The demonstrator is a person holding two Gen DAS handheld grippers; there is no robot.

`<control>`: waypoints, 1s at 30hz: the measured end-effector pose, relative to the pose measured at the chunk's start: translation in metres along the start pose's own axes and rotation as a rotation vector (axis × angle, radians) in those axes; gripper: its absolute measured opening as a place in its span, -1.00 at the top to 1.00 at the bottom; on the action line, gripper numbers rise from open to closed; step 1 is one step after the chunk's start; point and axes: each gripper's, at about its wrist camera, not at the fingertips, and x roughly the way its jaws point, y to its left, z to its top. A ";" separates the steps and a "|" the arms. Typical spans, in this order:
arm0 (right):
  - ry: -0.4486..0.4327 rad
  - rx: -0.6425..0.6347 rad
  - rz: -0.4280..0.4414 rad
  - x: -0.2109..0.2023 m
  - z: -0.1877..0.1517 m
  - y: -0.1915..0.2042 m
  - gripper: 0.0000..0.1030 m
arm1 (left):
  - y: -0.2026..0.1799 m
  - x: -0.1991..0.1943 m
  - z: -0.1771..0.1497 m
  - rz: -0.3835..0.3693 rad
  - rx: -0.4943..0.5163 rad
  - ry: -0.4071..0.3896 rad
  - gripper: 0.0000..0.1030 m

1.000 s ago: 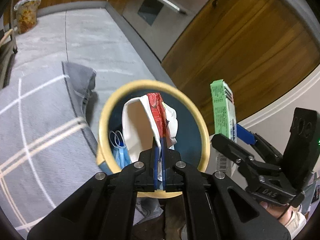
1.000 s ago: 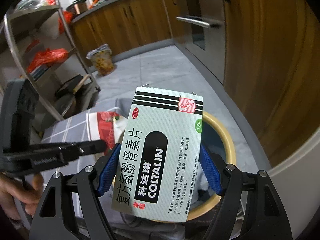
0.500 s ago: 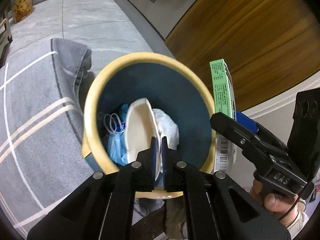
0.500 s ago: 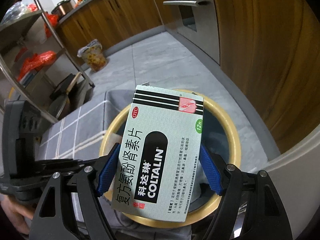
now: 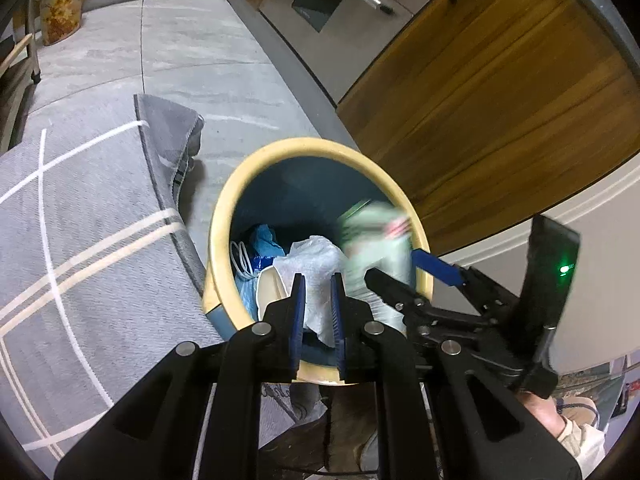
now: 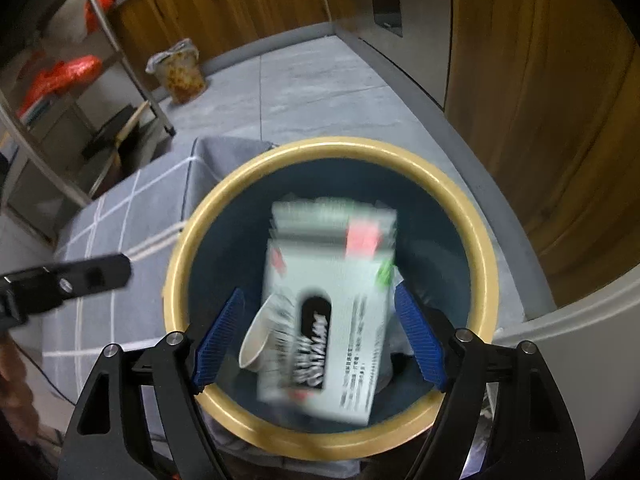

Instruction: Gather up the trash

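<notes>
A round bin with a yellow rim (image 5: 224,216) (image 6: 332,148) and dark blue inside stands on the floor. In it lie a white cup (image 5: 270,294) (image 6: 256,344), a crumpled white tissue (image 5: 316,264) and a blue face mask (image 5: 260,240). My left gripper (image 5: 318,312) is open and empty just above the bin's near rim. My right gripper (image 6: 318,340) is open over the bin. The pale green medicine box (image 6: 328,304) (image 5: 376,240) is blurred and falling between its fingers into the bin.
A grey rug with white lines (image 5: 80,240) (image 6: 120,208) lies left of the bin. Wooden cabinet doors (image 5: 500,100) and a grey plinth stand right of it. A metal shelf rack (image 6: 80,100) and a bag (image 6: 180,72) stand further back.
My right gripper opened and let go of the medicine box, which drops into the bin. My left gripper opened and released the white cup and wrapper into the bin.
</notes>
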 end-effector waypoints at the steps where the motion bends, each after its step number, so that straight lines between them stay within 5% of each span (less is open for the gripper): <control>1: -0.004 0.001 0.000 -0.002 -0.001 0.000 -0.53 | 0.001 -0.004 -0.001 0.000 0.002 -0.003 0.78; 4: -0.021 0.010 0.005 -0.010 -0.001 -0.001 -0.55 | 0.002 -0.009 -0.004 0.007 0.009 -0.011 0.73; 9: -0.079 0.015 0.027 -0.039 -0.001 0.002 -0.55 | -0.003 -0.025 -0.009 0.037 0.050 -0.042 0.26; 17: -0.178 -0.015 0.018 -0.092 -0.011 0.004 -0.58 | -0.014 -0.052 -0.021 0.077 0.125 -0.104 -0.16; 21: -0.222 -0.014 0.018 -0.118 -0.026 0.003 -0.60 | -0.018 -0.067 -0.032 0.087 0.164 -0.167 -0.54; 30: -0.309 -0.007 0.007 -0.158 -0.070 0.008 -0.78 | -0.038 -0.094 -0.074 0.182 0.276 -0.308 -0.89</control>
